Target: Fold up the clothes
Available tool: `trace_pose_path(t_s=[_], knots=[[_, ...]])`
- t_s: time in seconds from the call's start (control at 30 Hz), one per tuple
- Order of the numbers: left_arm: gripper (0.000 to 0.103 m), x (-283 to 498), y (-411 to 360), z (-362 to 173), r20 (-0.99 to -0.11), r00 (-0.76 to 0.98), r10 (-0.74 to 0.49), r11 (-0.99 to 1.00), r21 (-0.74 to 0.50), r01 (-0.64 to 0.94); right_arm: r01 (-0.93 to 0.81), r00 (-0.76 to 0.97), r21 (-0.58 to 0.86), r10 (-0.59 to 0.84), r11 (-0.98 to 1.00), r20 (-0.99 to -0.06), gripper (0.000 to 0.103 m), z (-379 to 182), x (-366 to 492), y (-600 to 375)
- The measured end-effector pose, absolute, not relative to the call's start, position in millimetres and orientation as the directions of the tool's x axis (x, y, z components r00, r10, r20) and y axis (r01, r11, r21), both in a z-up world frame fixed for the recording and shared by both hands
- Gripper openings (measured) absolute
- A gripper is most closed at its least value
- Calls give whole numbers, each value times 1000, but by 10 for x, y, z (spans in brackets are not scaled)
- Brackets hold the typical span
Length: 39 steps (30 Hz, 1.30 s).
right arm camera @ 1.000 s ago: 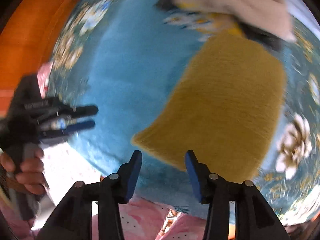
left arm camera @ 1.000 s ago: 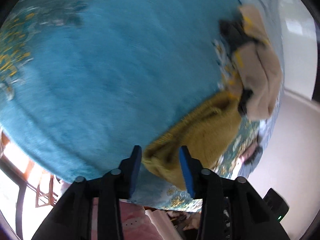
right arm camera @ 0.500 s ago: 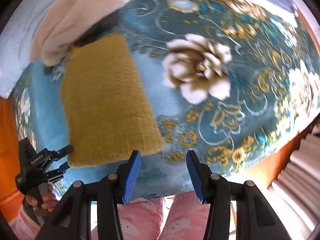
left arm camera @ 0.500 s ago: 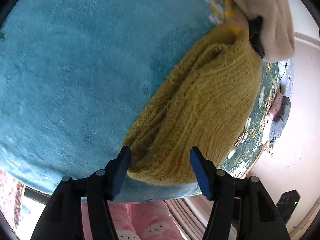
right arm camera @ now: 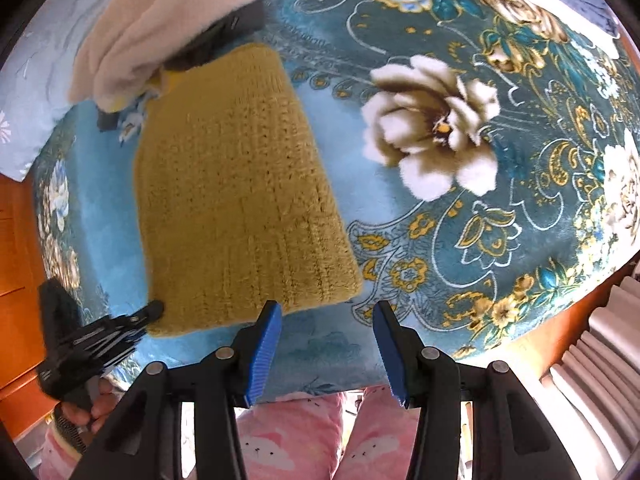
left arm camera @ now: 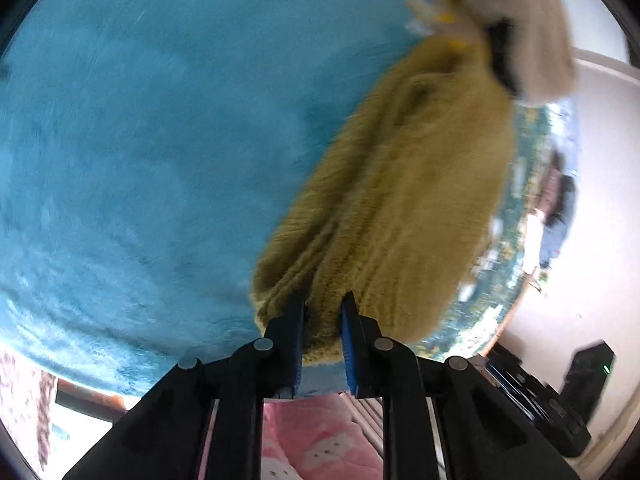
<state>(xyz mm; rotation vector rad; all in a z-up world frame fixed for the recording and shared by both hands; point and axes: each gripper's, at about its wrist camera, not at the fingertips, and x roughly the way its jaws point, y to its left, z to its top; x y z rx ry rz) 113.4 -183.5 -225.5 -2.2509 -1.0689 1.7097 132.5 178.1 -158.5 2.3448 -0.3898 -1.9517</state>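
Note:
A folded mustard-yellow knit sweater (right arm camera: 236,196) lies on a blue floral blanket (right arm camera: 500,208) on the bed. In the left wrist view my left gripper (left arm camera: 323,312) is shut on the near corner of the sweater (left arm camera: 400,200). From the right wrist view the left gripper (right arm camera: 136,322) shows at the sweater's near left corner. My right gripper (right arm camera: 327,322) is open and empty, just off the sweater's near right corner.
A beige fleece garment (right arm camera: 160,28) with a dark piece under it lies at the sweater's far end, also in the left wrist view (left arm camera: 520,28). A pale blue pillow (right arm camera: 28,80) is at the far left. The bed's near edge and pink pyjama legs (right arm camera: 300,440) are below.
My left gripper has closed on the sweater's near corner; it was open around it. My right gripper has moved a little closer to the sweater's near edge and stays open.

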Motion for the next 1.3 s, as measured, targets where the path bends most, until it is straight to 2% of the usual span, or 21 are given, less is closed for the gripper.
trace_pose_path(t_s=[0.3, 0.47, 0.67, 0.83, 0.87, 0.9, 0.97, 1.13, 1.3], knots=[[21, 1315, -1794, -2459, -824, 153, 546, -771, -422, 476, -279, 149, 295, -344, -914, -927, 51, -1750, 1372, 2052], [22, 1353, -1781, -2213, -842, 112, 527, -778, -425, 462, -298, 122, 368, -418, -881, -900, 51, -1819, 1330, 2087], [22, 1426, -1688, -1961, -888, 127, 442, -822, -345, 453, -285, 185, 409, -469, -867, -864, 51, -2047, 1171, 1989], [22, 1551, -1773, -1699, -917, 80, 392, -819, -308, 484, -216, 181, 528, -566, -821, -805, 52, -2170, 990, 1889], [28, 1499, -1818, -1668, -924, 69, 375, -821, -296, 489, -185, 173, 541, -569, -820, -804, 54, -2182, 952, 1869], [41, 1395, -1927, -1646, -931, 62, 359, -821, -284, 495, -154, 166, 546, -567, -823, -807, 59, -2205, 913, 1853], [53, 1372, -1931, -1573, -942, 44, 332, -818, -264, 512, -99, 154, 561, -569, -822, -807, 60, -2274, 848, 1835], [58, 1280, -1898, -1446, -947, 39, 319, -795, -244, 556, -59, 165, 607, -608, -792, -777, 67, -2560, 724, 1871], [58, 1382, -1869, -1381, -943, 35, 330, -763, -244, 598, -45, 186, 643, -639, -764, -746, 69, -2902, 654, 1815]])
